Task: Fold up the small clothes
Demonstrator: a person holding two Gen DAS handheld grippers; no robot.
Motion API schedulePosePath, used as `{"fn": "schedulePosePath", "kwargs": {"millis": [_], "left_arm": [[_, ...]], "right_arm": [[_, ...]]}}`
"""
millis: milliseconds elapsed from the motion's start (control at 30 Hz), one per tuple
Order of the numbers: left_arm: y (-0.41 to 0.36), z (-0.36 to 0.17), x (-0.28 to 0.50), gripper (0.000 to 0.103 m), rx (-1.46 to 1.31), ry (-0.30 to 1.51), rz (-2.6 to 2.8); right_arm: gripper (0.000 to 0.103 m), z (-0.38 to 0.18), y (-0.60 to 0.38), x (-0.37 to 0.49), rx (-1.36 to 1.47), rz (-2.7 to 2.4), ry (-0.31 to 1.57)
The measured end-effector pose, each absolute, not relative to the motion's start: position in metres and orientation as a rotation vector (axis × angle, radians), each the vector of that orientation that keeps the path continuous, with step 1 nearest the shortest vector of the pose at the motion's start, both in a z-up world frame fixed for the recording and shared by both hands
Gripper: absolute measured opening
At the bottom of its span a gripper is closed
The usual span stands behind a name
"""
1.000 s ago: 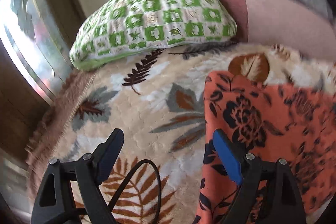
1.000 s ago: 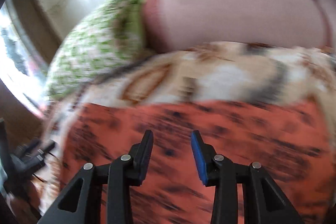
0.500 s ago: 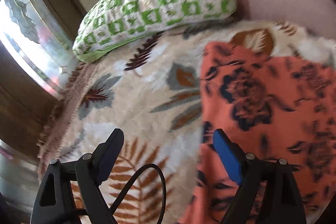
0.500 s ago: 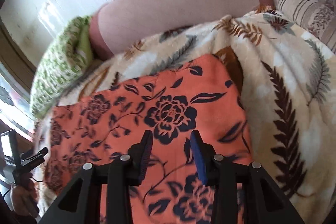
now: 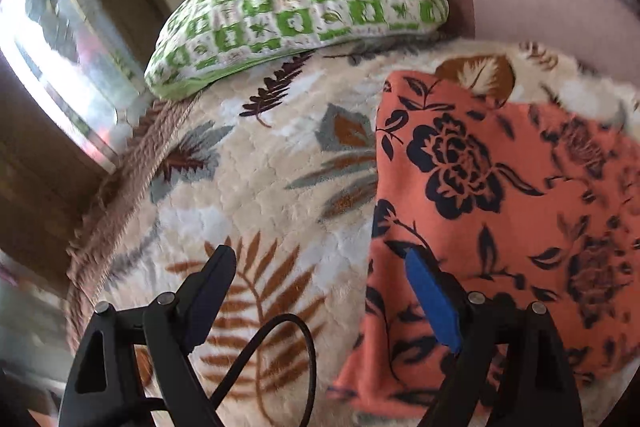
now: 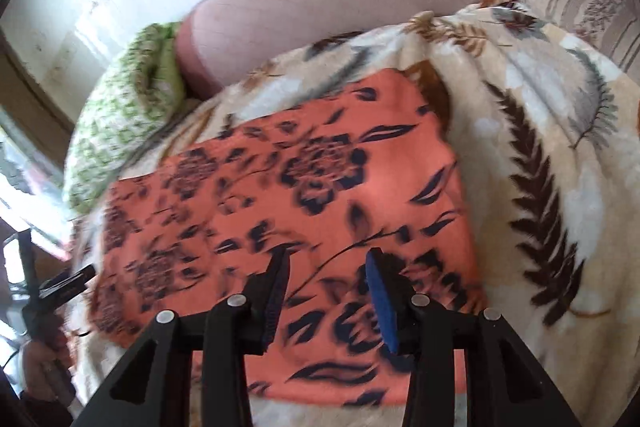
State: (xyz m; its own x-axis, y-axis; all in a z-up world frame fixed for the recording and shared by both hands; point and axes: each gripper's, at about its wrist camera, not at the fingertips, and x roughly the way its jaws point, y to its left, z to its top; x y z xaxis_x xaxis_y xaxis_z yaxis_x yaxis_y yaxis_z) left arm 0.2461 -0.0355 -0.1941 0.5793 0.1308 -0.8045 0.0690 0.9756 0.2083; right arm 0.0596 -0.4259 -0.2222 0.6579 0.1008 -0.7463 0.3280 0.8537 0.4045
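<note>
Right wrist view: right gripper (image 6: 328,271) tilts down over orange floral garment (image 6: 280,187), jaws opening, empty.

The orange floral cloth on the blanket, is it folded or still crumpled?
Folded, it seems: the orange floral cloth lies flat as a neat rectangle with straight edges on the leaf-print blanket. Layers underneath cannot be seen.

Leaf-print blanket (image 5: 256,187), green checked pillow (image 5: 296,7)
</note>
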Motion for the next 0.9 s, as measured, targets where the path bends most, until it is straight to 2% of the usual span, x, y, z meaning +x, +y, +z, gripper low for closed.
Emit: {"fn": "schedulePosePath", "kwargs": {"millis": [167,300,400,533,733,900], "left_arm": [[-0.036,-0.210,0.214,0.087,0.249,0.993,0.023],[-0.045,-0.232,0.197,0.087,0.350,1.026,0.069],[-0.027,-0.217,0.184,0.087,0.192,1.011,0.038],[0.006,-0.210,0.156,0.087,-0.067,1.011,0.004],[0.019,-0.217,0.138,0.087,-0.315,1.054,-0.116],[0.005,-0.213,0.140,0.087,-0.398,1.043,-0.207]], "right_arm": [[0.046,-0.225,-0.392,0.052,0.575,-0.019,0.895],[0.047,-0.257,-0.375,0.054,0.544,-0.023,1.040],[0.047,-0.245,-0.377,0.043,0.596,-0.010,0.996],[0.061,-0.223,-0.372,0.013,0.625,0.068,0.874],[0.062,-0.212,-0.361,-0.002,0.654,0.148,0.782],[0.062,-0.214,-0.350,0.007,0.662,0.193,0.757]]}}
